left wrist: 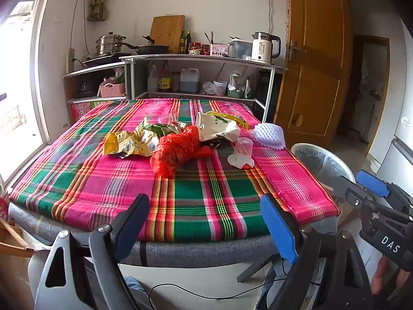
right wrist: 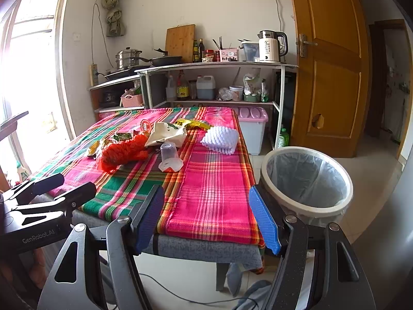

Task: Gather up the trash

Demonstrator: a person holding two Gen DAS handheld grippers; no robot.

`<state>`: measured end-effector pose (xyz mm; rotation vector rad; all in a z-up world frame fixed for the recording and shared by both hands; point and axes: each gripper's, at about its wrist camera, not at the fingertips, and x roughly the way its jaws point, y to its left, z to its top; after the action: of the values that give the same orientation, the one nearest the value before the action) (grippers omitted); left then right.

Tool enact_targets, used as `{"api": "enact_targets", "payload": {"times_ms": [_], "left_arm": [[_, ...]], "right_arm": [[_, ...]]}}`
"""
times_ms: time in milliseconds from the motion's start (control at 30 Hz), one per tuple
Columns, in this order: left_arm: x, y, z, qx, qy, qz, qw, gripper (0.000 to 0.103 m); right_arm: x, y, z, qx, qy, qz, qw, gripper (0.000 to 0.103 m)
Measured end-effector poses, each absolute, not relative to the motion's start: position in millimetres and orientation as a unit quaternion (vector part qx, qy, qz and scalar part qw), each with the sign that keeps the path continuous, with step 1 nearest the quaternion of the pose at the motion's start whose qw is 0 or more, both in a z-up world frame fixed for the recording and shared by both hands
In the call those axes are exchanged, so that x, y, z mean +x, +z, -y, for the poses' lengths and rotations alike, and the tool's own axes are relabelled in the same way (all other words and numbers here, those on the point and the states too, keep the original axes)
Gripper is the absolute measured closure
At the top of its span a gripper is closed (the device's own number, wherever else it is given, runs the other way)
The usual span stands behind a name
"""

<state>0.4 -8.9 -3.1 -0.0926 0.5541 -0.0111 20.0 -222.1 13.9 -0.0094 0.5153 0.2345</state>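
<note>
Plainly nothing has been gathered yet: the table [left wrist: 103, 180], covered with a plaid cloth, carries all the trash in a loose heap toward its far half, and the bin [right wrist: 307, 206], lined with a clear bag, stands on the floor at about three o'clock from the table's near corner, probably so that each piece can be carried a short way and dropped in. Both tools are held back off the near edge, likely a starting stance. The left gripper [left wrist: 204, 228] has its fingers spread wide with only cloth between them, and the right gripper [right wrist: 206, 221] is likewise spread and holds nothing. In the heap, the white paper bag [left wrist: 216, 128] lies at about one o'clock from the red plastic bag [left wrist: 178, 152], the yellow snack wrapper [left wrist: 129, 144] at nine o'clock from it, the white foam net [left wrist: 269, 137] well off at three o'clock, and the clear cup [left wrist: 242, 152], upside down, between the net and the red bag. The right wrist view shows the bin's whole mouth and the lidded storage box [right wrist: 253, 129] behind the table; the left wrist view cuts the bin off but shows the snack wrapper fully.
</note>
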Motion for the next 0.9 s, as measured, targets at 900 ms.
{"api": "enact_targets", "payload": {"times_ms": [900], "left_arm": [[0.0,-2.8,9.7,-0.045,-0.006,-0.273,0.961,0.014]], "right_arm": [[19.0,13.6,224.8,-0.004,0.113,-0.255,0.960,0.035]]}}
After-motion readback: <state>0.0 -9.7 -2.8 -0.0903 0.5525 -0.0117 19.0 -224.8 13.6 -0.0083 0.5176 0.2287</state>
